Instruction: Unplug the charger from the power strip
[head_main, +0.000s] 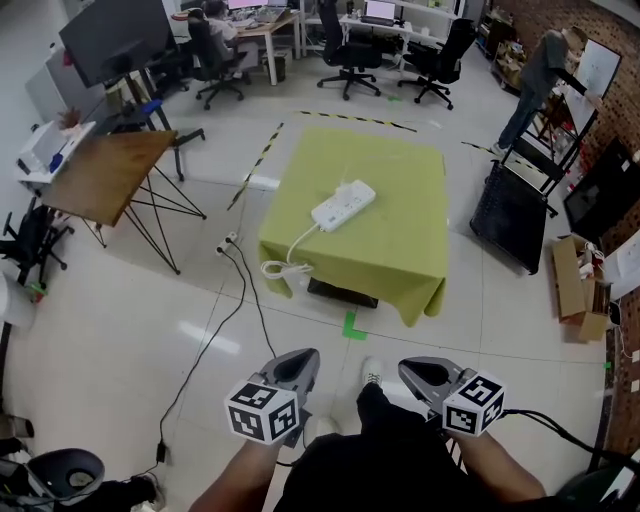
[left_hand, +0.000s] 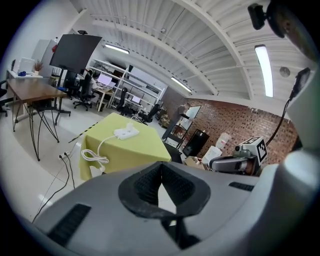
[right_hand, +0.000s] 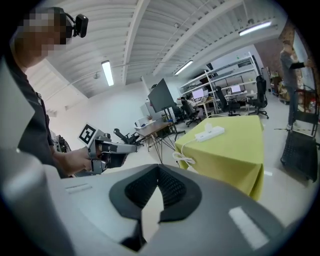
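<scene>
Centre of head view: power strip (head_main: 343, 205) on green table (head_main: 400, 250), charger (right_hand: 209, 126) apparently plugged in. Bottom of frame: left gripper (head_main: 298, 365) and right gripper (head_main: 420, 373), jaws pressed together, empty, well apart from it. Unplugging not started.

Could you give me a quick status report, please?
Left tongs and right tongs shut, empty, well short of table. Charger plugged into power strip, untouched. Nothing visibly in the way.

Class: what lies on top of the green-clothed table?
A white power strip with a charger plugged in, its cable coiled at the edge. The cloth hides the tabletop.
</scene>
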